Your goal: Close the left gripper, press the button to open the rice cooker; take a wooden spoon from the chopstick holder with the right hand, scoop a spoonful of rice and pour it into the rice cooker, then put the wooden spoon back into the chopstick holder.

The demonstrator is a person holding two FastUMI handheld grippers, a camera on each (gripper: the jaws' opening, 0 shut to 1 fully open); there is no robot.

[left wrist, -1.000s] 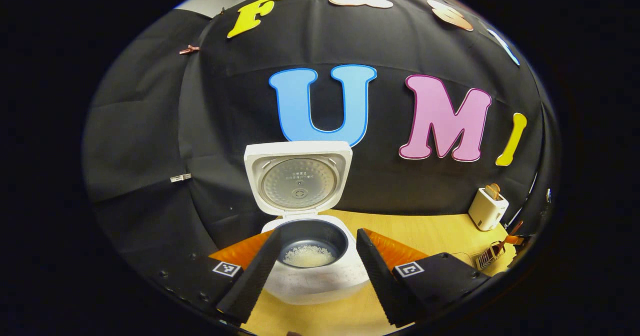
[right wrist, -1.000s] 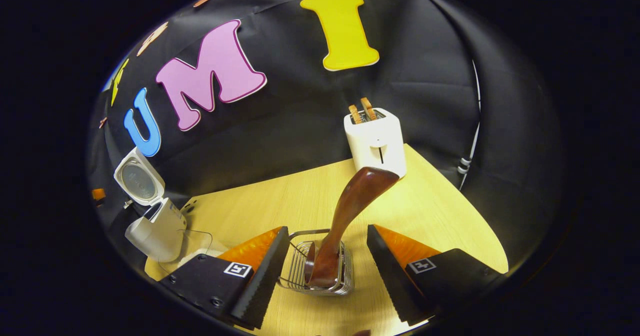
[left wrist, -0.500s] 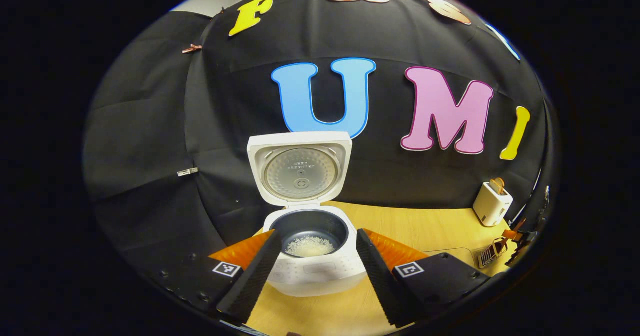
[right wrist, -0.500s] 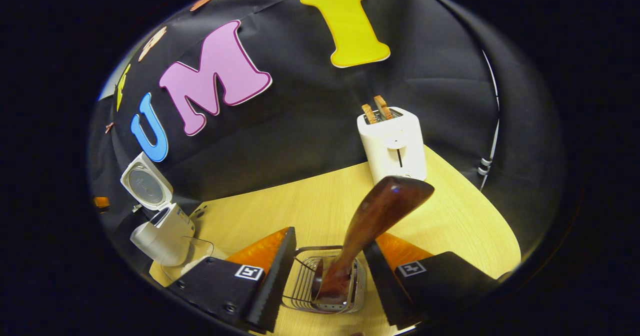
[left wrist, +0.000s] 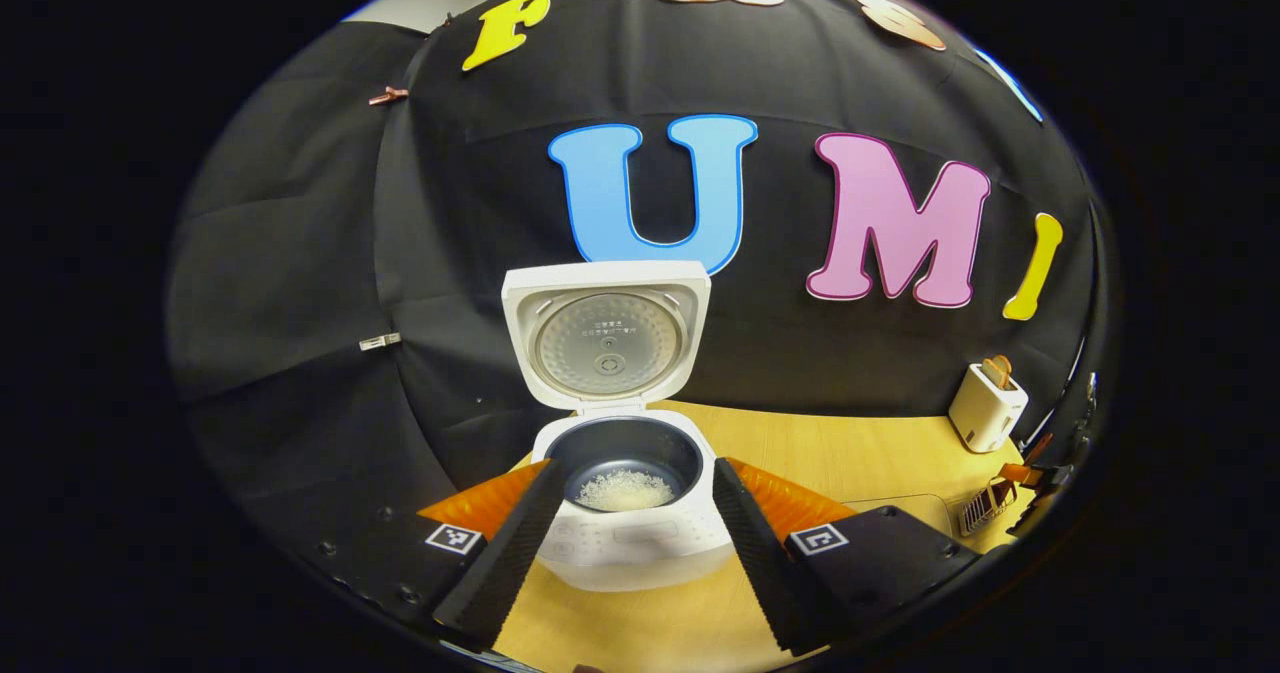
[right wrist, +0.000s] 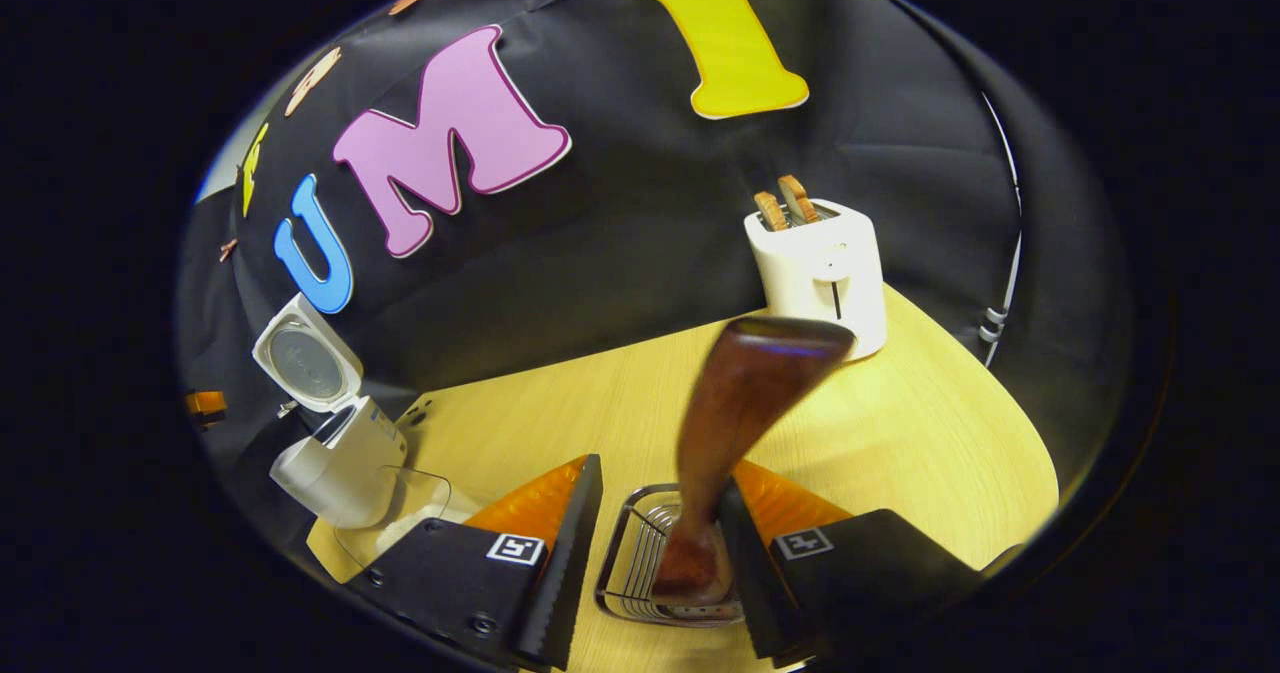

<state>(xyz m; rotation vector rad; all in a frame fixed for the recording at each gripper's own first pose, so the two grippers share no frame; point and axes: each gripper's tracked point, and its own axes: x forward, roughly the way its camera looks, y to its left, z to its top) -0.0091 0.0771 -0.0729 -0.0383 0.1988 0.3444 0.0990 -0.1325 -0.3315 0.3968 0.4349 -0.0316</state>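
Observation:
The white rice cooker [left wrist: 640, 548] stands on the table with its lid [left wrist: 605, 338] raised, and white rice [left wrist: 625, 491] lies in the dark inner pot. My left gripper [left wrist: 635, 475] is open just in front of it, holding nothing. In the right gripper view, the dark wooden spoon [right wrist: 745, 383] stands tilted in the wire chopstick holder [right wrist: 625, 573]. My right gripper [right wrist: 658, 478] is open around the spoon's handle. The handle leans against the right finger and a gap remains on the left side.
A white toaster [right wrist: 820, 263] with two slices stands at the back of the wooden table [right wrist: 900, 433]. A clear bowl of rice [right wrist: 405, 523] sits beside the cooker [right wrist: 340, 463]. Black cloth walls the booth behind.
The left gripper has drawn back a little from the cooker. The right gripper has come lower over the holder, its fingers stand narrower, and the spoon has tipped against the right finger.

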